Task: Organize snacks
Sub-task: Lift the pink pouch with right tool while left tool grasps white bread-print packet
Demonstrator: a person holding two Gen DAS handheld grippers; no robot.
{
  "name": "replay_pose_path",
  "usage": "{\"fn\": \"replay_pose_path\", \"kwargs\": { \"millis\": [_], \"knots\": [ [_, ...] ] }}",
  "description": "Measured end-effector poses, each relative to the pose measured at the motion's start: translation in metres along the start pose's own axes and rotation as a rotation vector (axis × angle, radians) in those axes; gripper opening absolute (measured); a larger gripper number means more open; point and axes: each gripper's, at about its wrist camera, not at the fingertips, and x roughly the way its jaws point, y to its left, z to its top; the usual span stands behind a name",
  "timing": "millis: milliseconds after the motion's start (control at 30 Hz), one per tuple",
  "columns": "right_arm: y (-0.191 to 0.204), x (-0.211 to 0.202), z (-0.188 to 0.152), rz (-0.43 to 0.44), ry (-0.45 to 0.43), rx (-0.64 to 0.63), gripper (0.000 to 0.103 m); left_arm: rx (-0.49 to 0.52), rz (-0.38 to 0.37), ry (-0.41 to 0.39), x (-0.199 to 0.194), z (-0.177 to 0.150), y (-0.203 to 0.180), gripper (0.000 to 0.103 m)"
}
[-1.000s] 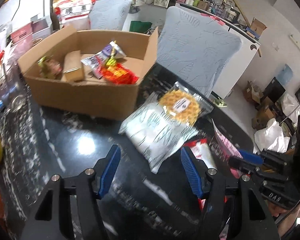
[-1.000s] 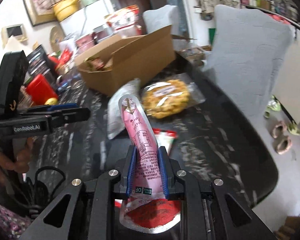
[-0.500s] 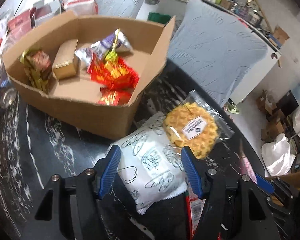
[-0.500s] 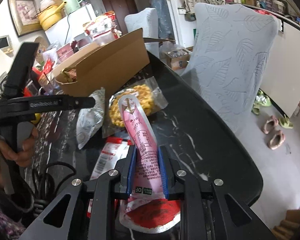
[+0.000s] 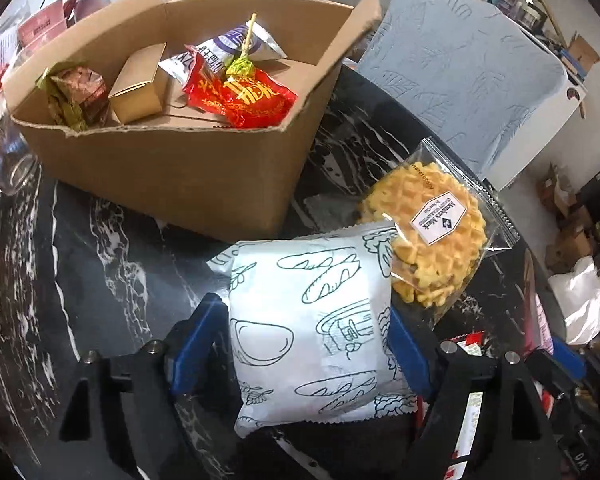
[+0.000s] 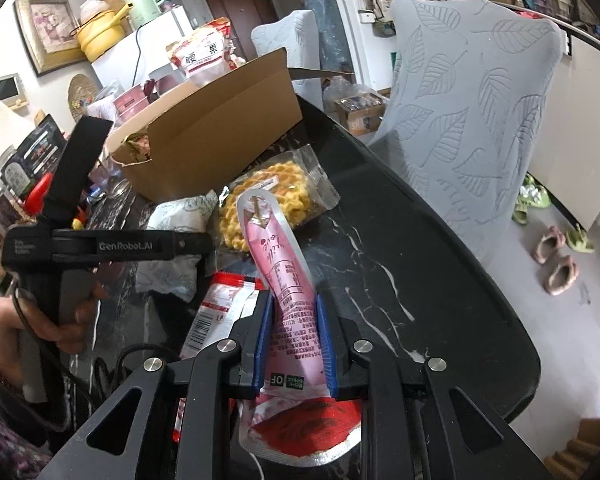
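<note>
A white packet printed with bread drawings (image 5: 308, 280) lies on the black marble table (image 5: 100, 280). My left gripper (image 5: 300, 328) straddles it, its jaws opening, the blue pads beside the packet's edges without squeezing it. A bagged yellow waffle (image 5: 432, 240) overlaps the packet's far right corner. Behind them stands the open cardboard box (image 5: 172, 168), holding a red packet (image 5: 240, 100), a small brown carton (image 5: 138, 84) and other snacks. My right gripper (image 6: 294, 300) is shut on a pink pouch (image 6: 284, 264) that sticks up between its fingers.
A red and white packet (image 6: 220, 312) lies on the table between the grippers. A hand (image 6: 60, 328) holds the left gripper's handle. A grey leaf-pattern chair (image 6: 480, 120) stands beyond the table's curved edge. Jars and boxes crowd the far left.
My left gripper came down and forward over the white packet, and its jaws stand wider than before. The right gripper keeps its grip on the pink pouch, shifted only slightly.
</note>
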Motion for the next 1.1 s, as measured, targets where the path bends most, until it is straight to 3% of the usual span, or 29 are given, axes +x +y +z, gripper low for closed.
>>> {"fn": "replay_pose_path", "kwargs": {
  "millis": [67, 167, 267, 700, 1100],
  "knots": [
    [0.0, 0.0, 0.0, -0.006, 0.002, 0.0, 0.022, -0.006, -0.014, -0.013, 0.0, -0.002, 0.002, 0.081],
    [0.0, 0.001, -0.001, -0.008, 0.005, 0.004, 0.022, 0.014, -0.037, -0.033, -0.002, -0.006, 0.001, 0.065],
    [0.001, 0.001, -0.001, -0.016, 0.007, 0.006, 0.022, 0.054, -0.027, -0.043, -0.006, -0.012, -0.002, 0.063],
    [0.015, -0.002, -0.008, 0.016, 0.007, 0.02, 0.022, 0.084, -0.07, -0.056, -0.035, -0.043, 0.002, 0.061],
    [0.053, -0.001, -0.011, 0.076, 0.005, -0.004, 0.022, 0.058, -0.108, -0.098, -0.059, -0.059, 0.031, 0.056]
  ]
}}
